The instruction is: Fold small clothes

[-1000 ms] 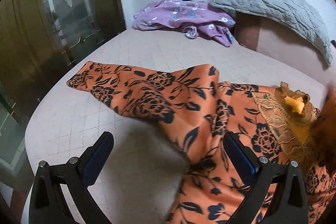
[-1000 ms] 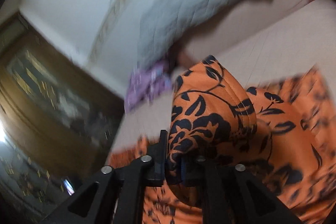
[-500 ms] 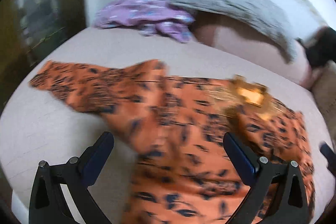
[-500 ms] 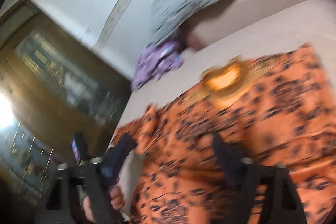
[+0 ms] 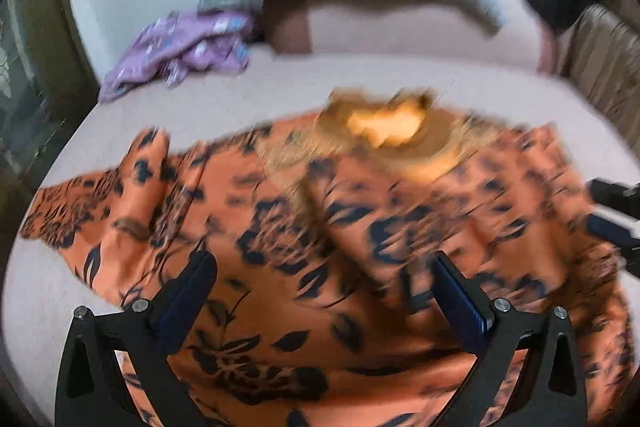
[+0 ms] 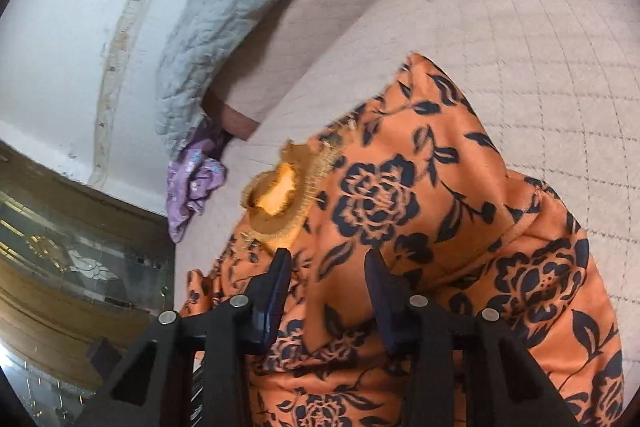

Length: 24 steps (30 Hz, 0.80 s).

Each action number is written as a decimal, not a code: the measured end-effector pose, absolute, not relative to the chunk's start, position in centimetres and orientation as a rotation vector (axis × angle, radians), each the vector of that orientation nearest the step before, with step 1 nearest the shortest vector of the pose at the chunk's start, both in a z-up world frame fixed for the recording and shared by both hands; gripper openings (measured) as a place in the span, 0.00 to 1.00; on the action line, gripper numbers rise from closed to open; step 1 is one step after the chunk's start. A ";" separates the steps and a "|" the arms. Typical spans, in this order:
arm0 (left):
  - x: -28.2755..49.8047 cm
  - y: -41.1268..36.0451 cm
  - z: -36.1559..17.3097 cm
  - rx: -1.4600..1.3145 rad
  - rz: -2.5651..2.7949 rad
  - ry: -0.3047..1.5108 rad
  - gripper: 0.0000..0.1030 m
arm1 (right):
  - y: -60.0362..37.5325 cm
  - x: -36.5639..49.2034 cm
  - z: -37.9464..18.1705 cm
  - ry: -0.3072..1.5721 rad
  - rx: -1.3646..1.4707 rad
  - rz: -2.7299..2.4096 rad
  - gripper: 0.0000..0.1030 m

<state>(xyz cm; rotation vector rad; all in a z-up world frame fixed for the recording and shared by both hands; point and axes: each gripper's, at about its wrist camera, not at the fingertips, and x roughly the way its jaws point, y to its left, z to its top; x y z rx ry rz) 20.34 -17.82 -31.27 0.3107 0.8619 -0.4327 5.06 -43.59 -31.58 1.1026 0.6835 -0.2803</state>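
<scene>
Blurring orange floral garment (image 5: pixel 304 227), hem cut off below.

text: none legible | labels: none | brands: none | numbers: none | signs: none

Orange garment (image 6: pixel 460 187), navy floral print
</scene>
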 end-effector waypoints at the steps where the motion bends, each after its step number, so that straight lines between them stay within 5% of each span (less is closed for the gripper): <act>1: 20.9 -17.4 -32.1 0.311 -0.404 0.916 0.96 | -43.8 5.1 -32.0 0.700 1.119 -0.287 0.40; 3: 22.5 -15.7 -33.4 0.258 -0.374 1.043 0.85 | -44.0 5.4 -33.2 0.737 1.152 -0.299 0.40; 5: 23.7 -13.0 -33.5 0.142 -0.381 1.119 0.85 | -44.1 5.4 -33.8 0.761 1.158 -0.311 0.40; 24: 28.2 4.5 -27.3 -0.166 -0.065 0.884 0.86 | -42.8 6.8 -35.2 0.844 1.102 -0.349 0.41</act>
